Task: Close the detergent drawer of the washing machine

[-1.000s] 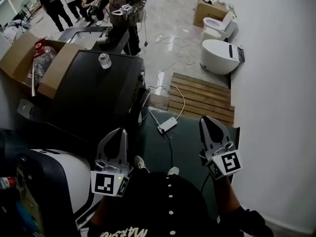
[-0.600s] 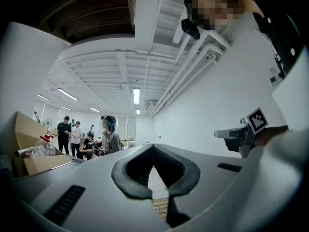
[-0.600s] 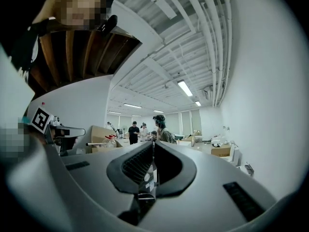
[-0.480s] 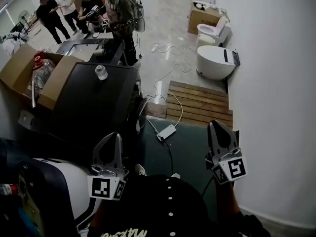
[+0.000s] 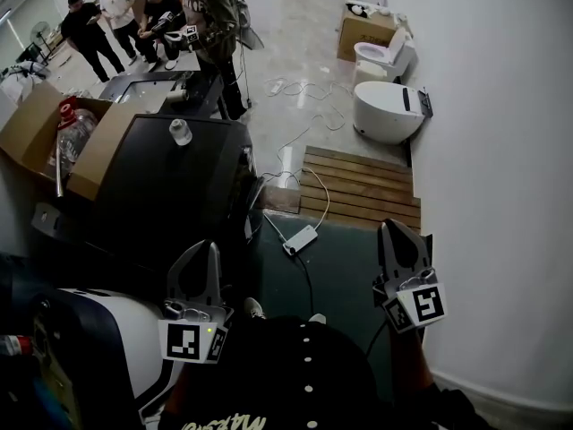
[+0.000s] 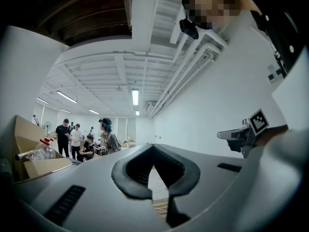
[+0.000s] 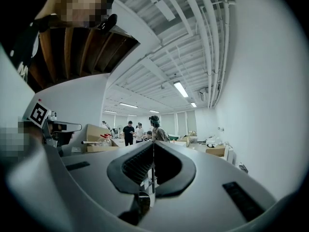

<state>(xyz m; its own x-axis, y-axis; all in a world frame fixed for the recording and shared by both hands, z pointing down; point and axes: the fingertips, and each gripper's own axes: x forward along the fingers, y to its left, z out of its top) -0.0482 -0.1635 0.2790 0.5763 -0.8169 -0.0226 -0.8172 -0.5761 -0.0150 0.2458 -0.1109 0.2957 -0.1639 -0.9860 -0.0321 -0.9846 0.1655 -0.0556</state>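
A dark, boxy machine (image 5: 170,186) stands to my front left, seen from above, with a small white bottle (image 5: 180,131) on its top. A white and dark rounded appliance (image 5: 89,325) sits at the lower left. I cannot make out a detergent drawer in any view. My left gripper (image 5: 210,249) hovers beside the dark machine's near right corner, jaws shut and empty, tips meeting (image 6: 153,146). My right gripper (image 5: 394,228) hangs over the dark green floor mat (image 5: 345,258), clear of everything. Its jaws are shut too, with nothing between them (image 7: 153,143).
An open cardboard box (image 5: 40,106) with bottles stands at the left. A white toilet (image 5: 385,110), a wooden pallet (image 5: 363,186) and a power strip (image 5: 300,239) with cables lie ahead. A white wall (image 5: 501,195) runs along the right. Several people (image 5: 152,12) stand at the back.
My right gripper has drifted a little to the right. The left gripper has stayed about where it was. The people at the back have shifted.
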